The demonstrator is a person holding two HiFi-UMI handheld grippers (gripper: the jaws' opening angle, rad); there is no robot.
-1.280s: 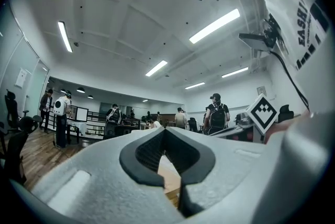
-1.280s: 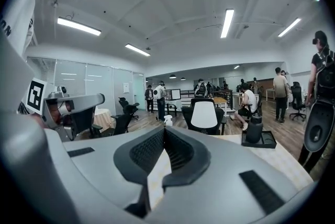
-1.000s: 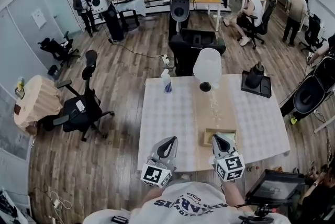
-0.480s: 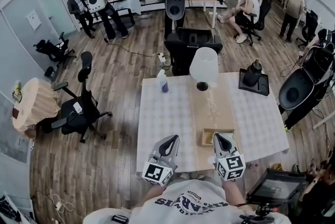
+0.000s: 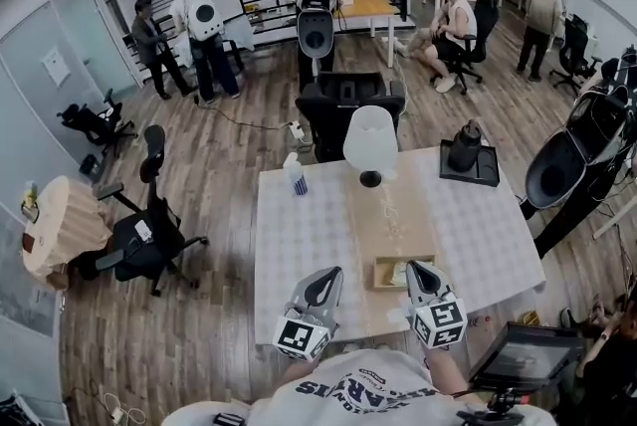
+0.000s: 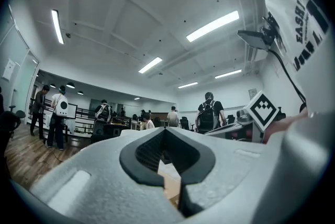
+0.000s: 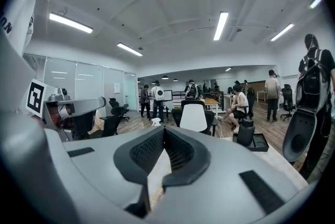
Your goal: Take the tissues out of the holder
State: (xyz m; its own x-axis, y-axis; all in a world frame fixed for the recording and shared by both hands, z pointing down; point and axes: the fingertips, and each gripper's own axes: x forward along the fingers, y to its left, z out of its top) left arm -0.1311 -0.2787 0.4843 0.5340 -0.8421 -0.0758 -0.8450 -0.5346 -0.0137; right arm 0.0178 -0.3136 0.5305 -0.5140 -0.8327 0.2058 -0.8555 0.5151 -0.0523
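Note:
A low wooden tissue holder [image 5: 391, 273] with pale tissue showing in its top lies on the wooden strip [image 5: 383, 215] near the table's front edge. In the head view my right gripper [image 5: 419, 267] hovers with its tip at the holder's right end. Its jaws are shut and hold nothing. My left gripper [image 5: 327, 275] is held to the left of the holder, over the white table [image 5: 299, 245], also shut and holding nothing. The left gripper view shows the left gripper [image 6: 165, 131] with its tips together, and the right gripper view shows the right gripper [image 7: 164, 130] likewise. The holder is hidden in both gripper views.
A white lamp [image 5: 370, 140] stands at the far end of the wooden strip. A spray bottle [image 5: 295, 175] is at the far left corner, and a dark kettle on a black tray [image 5: 468, 155] at the far right. Office chairs and several people stand beyond the table.
The head view has shifted, so the table sits a little further left and up in the picture. Both grippers stay shut and in almost the same place by the holder.

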